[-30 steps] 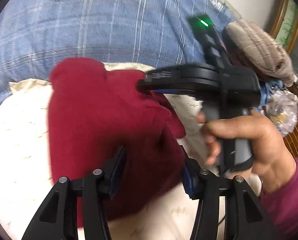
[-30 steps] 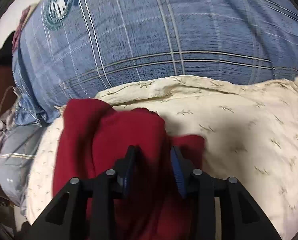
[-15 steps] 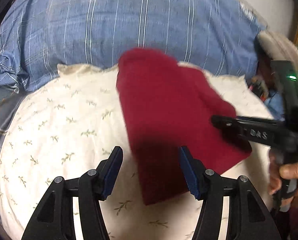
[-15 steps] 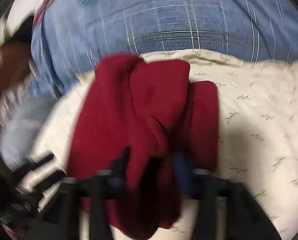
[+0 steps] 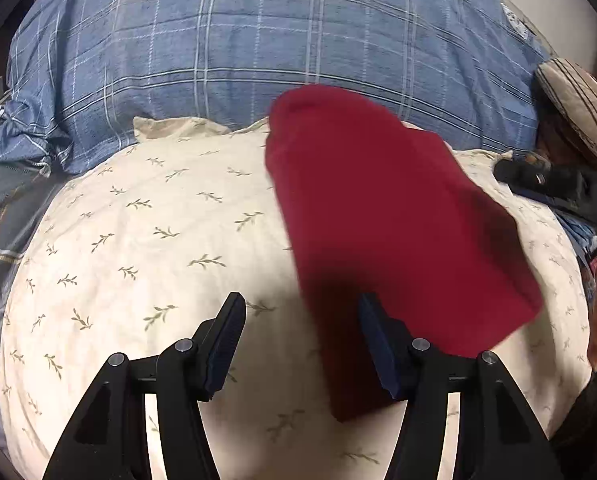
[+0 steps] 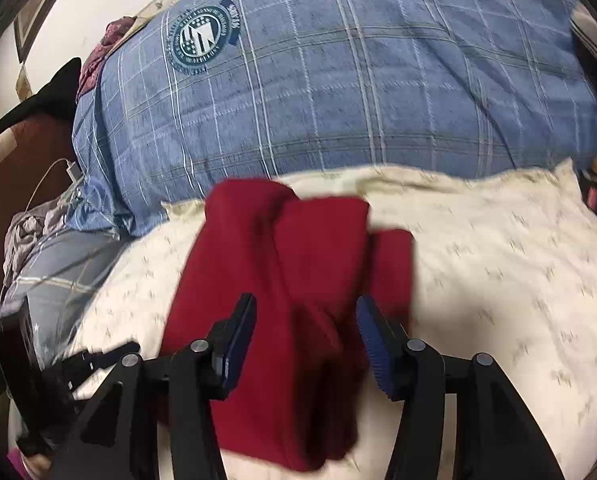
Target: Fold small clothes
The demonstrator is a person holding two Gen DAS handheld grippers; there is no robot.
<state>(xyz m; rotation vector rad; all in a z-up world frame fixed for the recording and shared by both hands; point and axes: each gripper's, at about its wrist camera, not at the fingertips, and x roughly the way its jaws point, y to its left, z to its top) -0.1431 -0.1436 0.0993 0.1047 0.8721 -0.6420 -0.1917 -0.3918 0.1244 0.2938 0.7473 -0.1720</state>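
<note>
A dark red garment (image 5: 382, 216) lies folded on a cream pillow with a leaf print (image 5: 138, 240). In the left wrist view my left gripper (image 5: 304, 340) hovers over the garment's near left edge. Its jaws are opening and the pads touch no cloth. The right gripper's black body (image 5: 558, 188) shows at the right edge. In the right wrist view the garment (image 6: 290, 272) lies in layered folds, and my right gripper (image 6: 304, 336) stands over its near end. Its jaws are opening, with cloth between them but not pinched. The left gripper (image 6: 78, 360) sits at the lower left.
A blue plaid duvet with a round crest (image 6: 338, 80) bulges behind the pillow. A brown striped cushion (image 5: 578, 108) lies at the far right. At the left, a white charger and cable (image 6: 70, 172) rest beside grey bedding (image 6: 58, 256).
The right gripper let go of the red cloth and drew away to the right. My left gripper pulled back, so more of the pillow shows. The garment now lies folded flat.
</note>
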